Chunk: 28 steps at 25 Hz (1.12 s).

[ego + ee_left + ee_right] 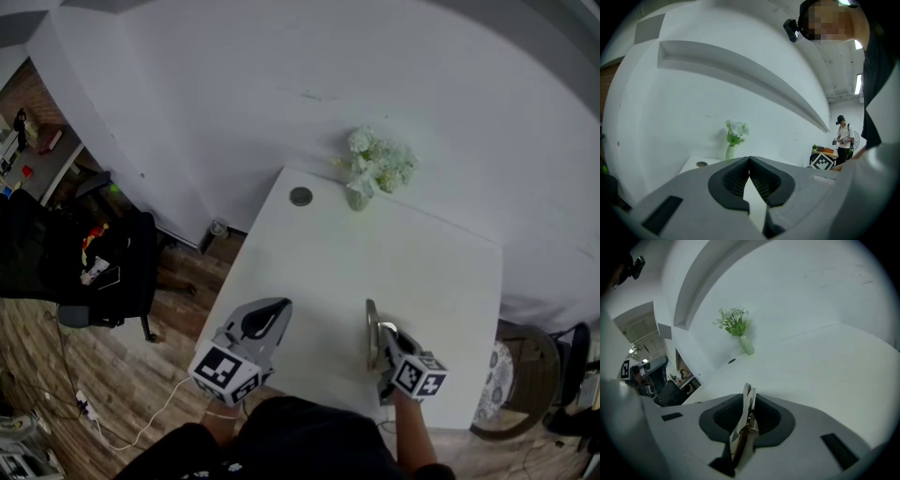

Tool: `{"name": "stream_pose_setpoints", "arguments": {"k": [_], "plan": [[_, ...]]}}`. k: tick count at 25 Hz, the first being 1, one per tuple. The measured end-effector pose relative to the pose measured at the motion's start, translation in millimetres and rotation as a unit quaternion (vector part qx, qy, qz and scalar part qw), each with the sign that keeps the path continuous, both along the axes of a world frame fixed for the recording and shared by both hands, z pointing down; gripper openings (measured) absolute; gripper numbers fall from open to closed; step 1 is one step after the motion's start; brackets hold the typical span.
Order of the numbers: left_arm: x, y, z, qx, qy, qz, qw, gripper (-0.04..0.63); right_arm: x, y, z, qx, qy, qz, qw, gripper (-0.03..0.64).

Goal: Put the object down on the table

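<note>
A thin metal object (740, 432) is seen standing on edge between the jaws of the right tool (749, 398). In the right gripper view the ribbed pads are set close against its two flat sides, so the right tool is judged to be closed on it. Two thin blades can be made out at the object's upper end.

In the head view the right tool (382, 332) is held over the near right part of the white worktop (375, 253), and the object (371, 328) is seen edge-on at the tool's left side. Whether its lower edge touches the worktop cannot be told.

The left tool (275, 307) is held over the near left edge of the worktop, well apart from the right one. In the left gripper view the tips of the left tool (749, 159) are pressed together, and nothing is held between them.

A vase of pale flowers (370, 169) is placed at the far edge of the worktop, against the white wall. A small round disc (300, 196) is set into the surface near the far left corner, just left of the vase.
</note>
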<state>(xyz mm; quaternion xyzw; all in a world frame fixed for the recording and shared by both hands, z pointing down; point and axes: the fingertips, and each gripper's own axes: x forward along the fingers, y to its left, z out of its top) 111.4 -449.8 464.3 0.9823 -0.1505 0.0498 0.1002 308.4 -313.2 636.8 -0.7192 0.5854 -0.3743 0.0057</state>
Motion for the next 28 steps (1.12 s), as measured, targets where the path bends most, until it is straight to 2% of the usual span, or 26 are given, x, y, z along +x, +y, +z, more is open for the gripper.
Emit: {"name": "stream_pose_setpoints", "arguments": {"k": [8, 12, 15, 18, 23, 28], "plan": [[0, 5, -1, 0.002, -0.003, 0.000, 1.0000, -0.002, 3, 3, 5, -0.014, 0.017, -0.004, 1.000, 0.155], [0, 10, -2, 0.005, -0.004, 0.003, 1.0000, -0.002, 14, 11, -2, -0.010, 0.027, 0.015, 0.999, 0.166], [0, 13, -2, 0.006, -0.003, 0.005, 1.0000, -0.002, 19, 17, -21, 0.014, 0.038, 0.031, 0.999, 0.164], [0, 16, -1, 0.006, -0.004, 0.008, 0.9999, -0.002, 23, 20, -50, 0.043, 0.070, 0.041, 0.996, 0.131], [3, 20, 0, 0.008, -0.005, 0.012, 0.9999, -0.002, 32, 27, -93, 0.106, 0.115, 0.066, 0.986, 0.001], [4, 23, -1, 0.007, -0.006, 0.016, 0.9998, -0.002, 30, 30, -123, 0.152, 0.124, 0.075, 0.978, -0.002]]}}
